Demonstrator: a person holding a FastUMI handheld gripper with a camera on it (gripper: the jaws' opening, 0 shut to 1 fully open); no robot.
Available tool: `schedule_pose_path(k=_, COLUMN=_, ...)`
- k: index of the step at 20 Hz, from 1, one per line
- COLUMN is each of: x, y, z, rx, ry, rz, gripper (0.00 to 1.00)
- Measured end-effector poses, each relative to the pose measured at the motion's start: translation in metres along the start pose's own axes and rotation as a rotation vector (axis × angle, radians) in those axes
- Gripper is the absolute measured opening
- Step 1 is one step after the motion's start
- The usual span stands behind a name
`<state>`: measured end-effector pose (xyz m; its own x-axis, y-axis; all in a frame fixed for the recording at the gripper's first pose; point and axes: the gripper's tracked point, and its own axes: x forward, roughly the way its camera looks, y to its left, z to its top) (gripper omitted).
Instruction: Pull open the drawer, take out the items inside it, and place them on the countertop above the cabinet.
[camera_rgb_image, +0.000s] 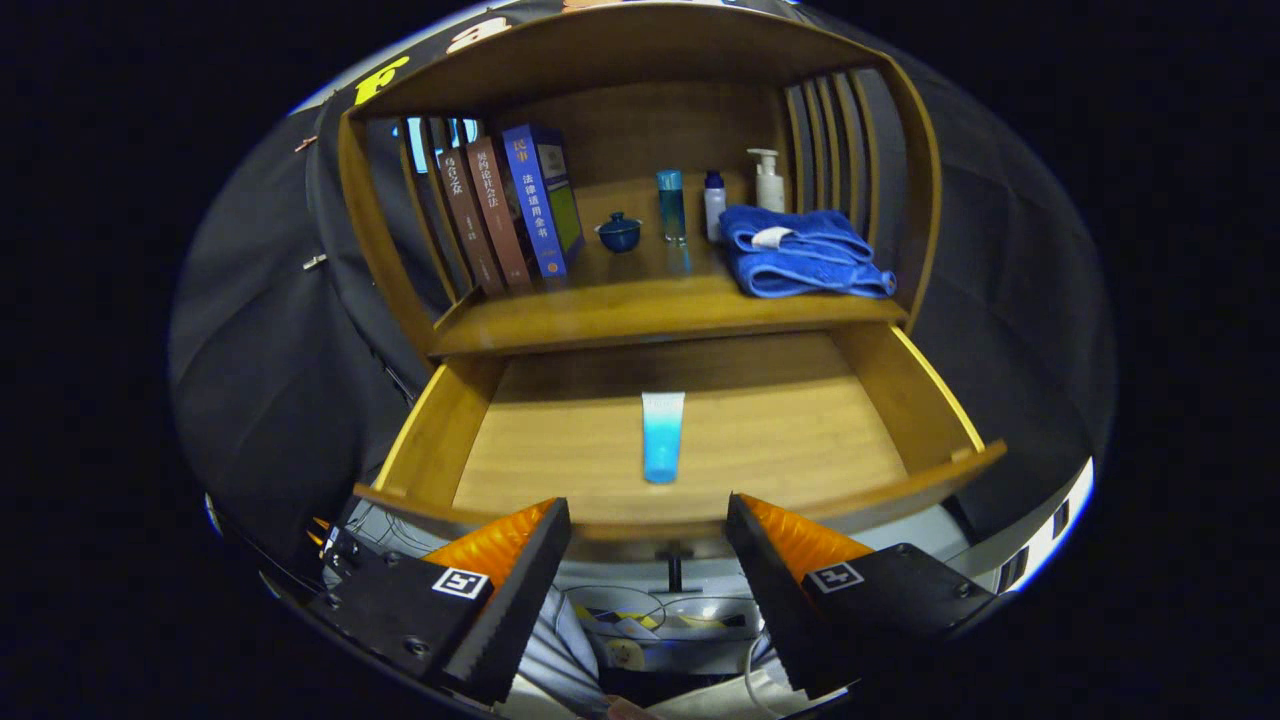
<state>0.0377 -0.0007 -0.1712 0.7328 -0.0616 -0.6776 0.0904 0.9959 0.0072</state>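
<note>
The gripper (648, 520) hangs in front of the pulled-out drawer (440, 430), its two fingers (520, 570) spread wide apart with nothing between them, tips level with the drawer's front edge. The drawer's dark handle (675, 565) shows in the gap between the fingers, at 6 o'clock from the drawer floor.

Just beyond the fingertips, at 12 o'clock from the gap, a blue-and-white tube (662, 436) lies flat near the middle of the drawer floor, its long axis pointing away from the fingers, white end farther and blue end nearer.

Above the drawer is the countertop (640, 300) of the wooden cabinet (920, 200). At 11 o'clock from the tube, several books (505, 205) lean together. At 12 o'clock stand a small dark blue lidded cup (619, 232) and a tall blue bottle (671, 203). Slightly toward 1 o'clock is a small white bottle with a blue cap (714, 204), and behind it a white pump bottle (768, 180). A folded blue towel (800, 252) lies at 1 o'clock, just beside those bottles.
</note>
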Motion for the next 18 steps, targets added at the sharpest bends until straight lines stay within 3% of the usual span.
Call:
schedule_pose_path(k=3, x=0.042, y=0.003, z=0.021, rx=-0.032, ry=0.064, rz=-0.016, gripper=0.99)
schedule_pose_path(k=8, x=0.107, y=-0.001, z=0.009, rx=-0.026, ry=0.261, rz=-0.034, gripper=1.00)
schedule_pose_path(k=18, x=0.167, y=-0.011, z=-0.029, rx=0.042, ry=0.554, rz=-0.092, gripper=0.97)
